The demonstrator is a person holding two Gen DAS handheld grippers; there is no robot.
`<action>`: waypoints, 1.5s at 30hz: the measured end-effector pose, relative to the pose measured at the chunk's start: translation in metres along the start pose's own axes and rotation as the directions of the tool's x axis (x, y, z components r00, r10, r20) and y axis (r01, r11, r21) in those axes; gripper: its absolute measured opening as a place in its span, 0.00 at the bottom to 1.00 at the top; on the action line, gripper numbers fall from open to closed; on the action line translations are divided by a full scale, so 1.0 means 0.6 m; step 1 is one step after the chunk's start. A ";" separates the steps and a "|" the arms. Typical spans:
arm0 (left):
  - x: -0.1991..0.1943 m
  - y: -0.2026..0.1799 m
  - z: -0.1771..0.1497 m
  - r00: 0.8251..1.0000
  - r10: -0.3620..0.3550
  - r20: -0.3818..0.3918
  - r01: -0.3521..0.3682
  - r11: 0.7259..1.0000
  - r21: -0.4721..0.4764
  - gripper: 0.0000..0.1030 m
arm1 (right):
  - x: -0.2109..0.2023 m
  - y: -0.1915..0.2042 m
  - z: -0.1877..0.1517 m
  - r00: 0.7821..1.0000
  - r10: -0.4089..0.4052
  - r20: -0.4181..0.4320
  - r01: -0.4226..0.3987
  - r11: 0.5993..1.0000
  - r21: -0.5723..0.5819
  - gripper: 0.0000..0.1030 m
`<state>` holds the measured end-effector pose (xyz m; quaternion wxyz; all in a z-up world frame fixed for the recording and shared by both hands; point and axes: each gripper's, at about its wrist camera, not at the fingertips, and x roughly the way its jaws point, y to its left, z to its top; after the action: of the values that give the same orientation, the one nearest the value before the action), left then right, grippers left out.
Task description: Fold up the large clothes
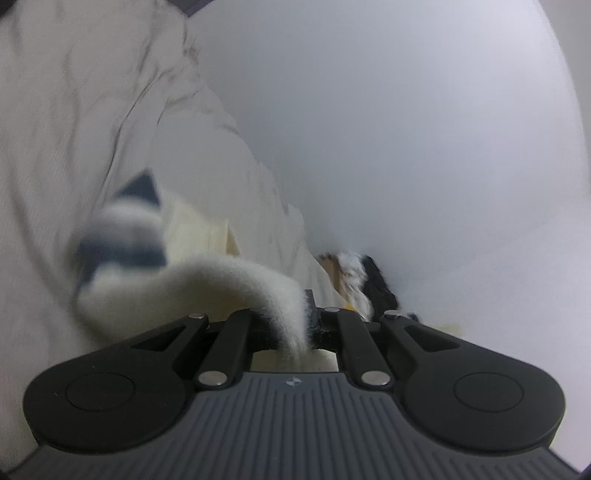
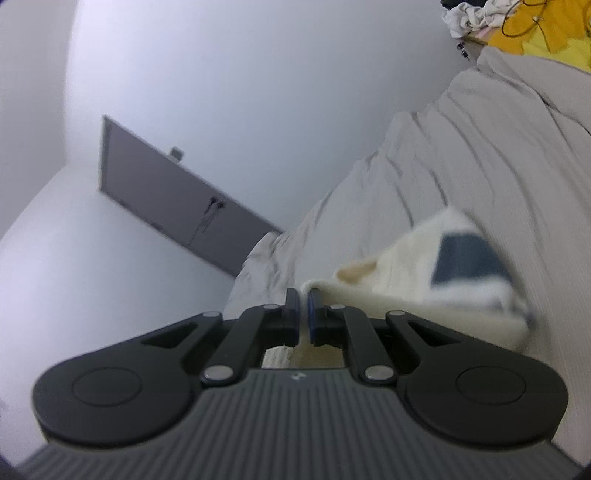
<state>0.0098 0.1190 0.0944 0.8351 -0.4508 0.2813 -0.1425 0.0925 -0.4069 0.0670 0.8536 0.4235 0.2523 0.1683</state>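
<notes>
A cream fleece garment (image 1: pixel 229 277) with navy stripes arches out of my left gripper (image 1: pixel 291 319) and hangs away to the left, blurred at its striped end. The jaws are shut on its fuzzy edge, which hides the left finger. In the right wrist view the same garment (image 2: pixel 406 269), with a navy patch, lies to the right over the bed. Its folded edge runs into my right gripper (image 2: pixel 303 308). Those blue pads (image 2: pixel 293 314) stand nearly together, pinching a thin bit of cream cloth that also shows below the jaws.
A wrinkled off-white bed sheet (image 1: pixel 74 110) (image 2: pixel 480 147) lies under the garment. White walls flank the bed. A grey door (image 2: pixel 166 206) is at the left. A yellow and white clothes pile (image 2: pixel 535 33) sits at the far corner; a black-and-white furry item (image 1: pixel 360 275) lies by the wall.
</notes>
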 end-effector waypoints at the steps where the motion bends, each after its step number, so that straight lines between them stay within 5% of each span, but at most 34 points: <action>1: 0.030 -0.007 0.025 1.000 0.025 0.005 -0.025 1.000 -0.002 0.08 | 0.030 0.000 0.019 1.000 -0.016 0.008 0.016 1.000 0.006 0.08; 6: 0.185 -0.003 0.121 0.989 0.143 0.038 -0.144 0.990 0.017 0.08 | 0.182 -0.027 0.090 0.993 -0.110 0.030 0.109 0.993 0.033 0.08; 12: 0.394 0.058 0.175 0.961 0.272 0.044 -0.275 0.959 0.072 0.08 | 0.349 -0.111 0.123 0.968 -0.252 0.011 0.252 0.967 0.032 0.08; 18: 0.557 0.163 0.199 0.940 0.340 0.000 -0.338 0.935 0.104 0.09 | 0.475 -0.216 0.119 0.942 -0.336 -0.020 0.336 0.941 0.029 0.08; 22: 0.608 0.225 0.211 0.938 0.345 -0.028 -0.341 0.934 0.110 0.09 | 0.521 -0.266 0.097 0.937 -0.347 -0.028 0.347 0.938 0.006 0.08; 30: 0.599 0.238 0.190 0.952 0.304 -0.036 -0.291 0.934 0.206 0.09 | 0.527 -0.276 0.061 0.940 -0.342 -0.001 0.342 0.939 -0.031 0.10; 34: 0.550 0.210 0.167 0.966 0.251 -0.061 -0.227 0.937 0.265 0.24 | 0.496 -0.252 0.055 0.954 -0.301 -0.016 0.300 0.953 -0.042 0.12; 37: 0.491 0.184 0.138 0.974 0.225 -0.017 -0.208 0.927 0.312 0.42 | 0.463 -0.229 0.048 0.965 -0.261 -0.038 0.259 0.965 -0.051 0.29; 39: 0.452 0.165 0.117 0.977 0.211 0.016 -0.203 0.913 0.353 0.46 | 0.435 -0.205 0.036 0.974 -0.224 -0.039 0.221 0.972 -0.083 0.56; 45: 0.359 0.145 0.031 0.983 0.183 0.002 -0.168 0.897 0.410 0.48 | 0.383 -0.117 -0.021 0.968 -0.247 -0.042 0.222 0.922 -0.316 0.58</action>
<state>0.1921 0.0736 -0.0435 0.9149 -0.2368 0.2998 -0.1304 0.2781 -0.3246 -0.0622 0.9124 0.2445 0.3059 0.1192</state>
